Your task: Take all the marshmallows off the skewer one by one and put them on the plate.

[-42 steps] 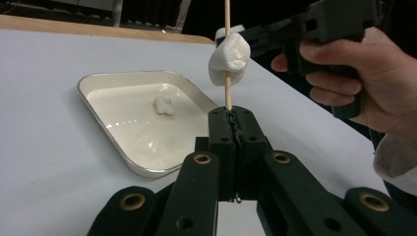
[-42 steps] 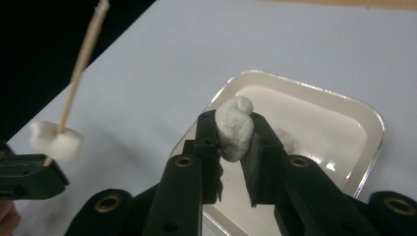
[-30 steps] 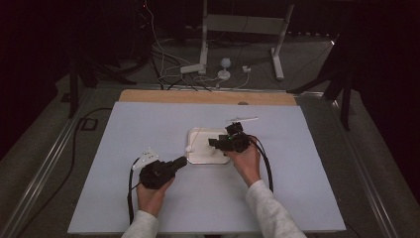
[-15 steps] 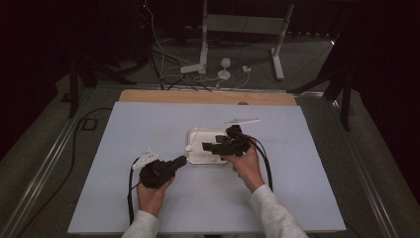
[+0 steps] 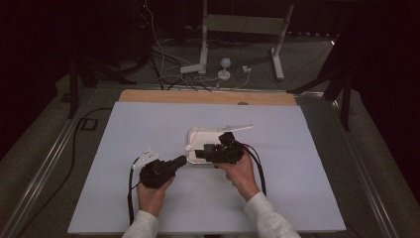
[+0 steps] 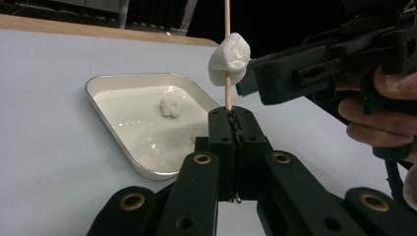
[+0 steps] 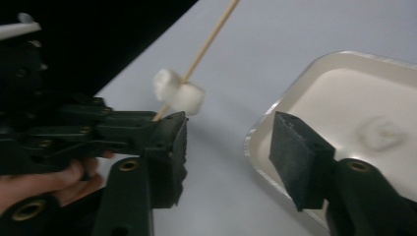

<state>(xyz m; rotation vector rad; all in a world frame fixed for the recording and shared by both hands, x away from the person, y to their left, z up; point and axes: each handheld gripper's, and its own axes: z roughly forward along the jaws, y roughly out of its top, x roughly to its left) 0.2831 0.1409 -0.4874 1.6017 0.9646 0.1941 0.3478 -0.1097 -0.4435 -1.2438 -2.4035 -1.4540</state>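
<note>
Marshmallow [image 5: 188, 147] at tray [image 5: 199, 134] edge, between my grippers in high view. Left gripper view: left gripper [image 6: 231, 114] clamps skewer [image 6: 226, 54] upright, marshmallow low on stick. Right gripper view: right gripper [image 7: 228, 135] jaws apart, just been closing, nothing between. Risk: a knock tilts skewer, marshmallow slides.

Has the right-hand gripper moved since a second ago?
Yes. The right gripper has slid left across the white tray, toward the left gripper.
</note>
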